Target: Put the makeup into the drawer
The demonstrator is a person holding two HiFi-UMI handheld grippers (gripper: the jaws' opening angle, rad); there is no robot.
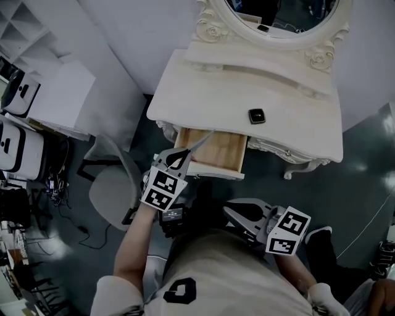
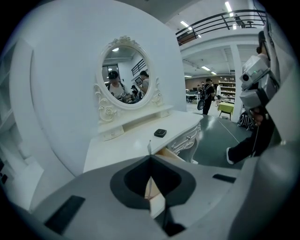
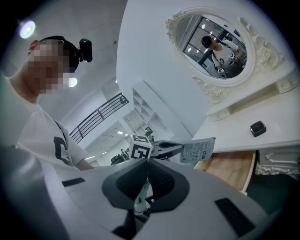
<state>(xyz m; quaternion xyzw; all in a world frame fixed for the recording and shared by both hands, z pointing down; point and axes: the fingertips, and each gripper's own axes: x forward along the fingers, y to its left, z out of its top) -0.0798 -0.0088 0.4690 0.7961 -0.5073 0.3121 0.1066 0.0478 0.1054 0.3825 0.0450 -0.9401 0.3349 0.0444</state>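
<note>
A white dressing table (image 1: 203, 92) has its wooden drawer (image 1: 213, 151) pulled open at the front. A small black compact (image 1: 256, 115) lies on the tabletop above the drawer's right end. My left gripper (image 1: 187, 155) is at the drawer's left front corner, shut on a thin flat printed sachet (image 1: 200, 142). The sachet's face shows in the right gripper view (image 3: 198, 151) and only its edge in the left gripper view (image 2: 149, 146). My right gripper (image 1: 231, 213) hangs lower, near my body, shut with nothing in it. The compact (image 3: 258, 127) and drawer (image 3: 232, 168) lie to its right.
An oval mirror (image 1: 284, 18) in an ornate white frame stands at the table's back. A grey chair (image 1: 114, 185) sits left of the drawer. White shelves and boxes (image 1: 24, 92) line the far left. Dark floor surrounds the table.
</note>
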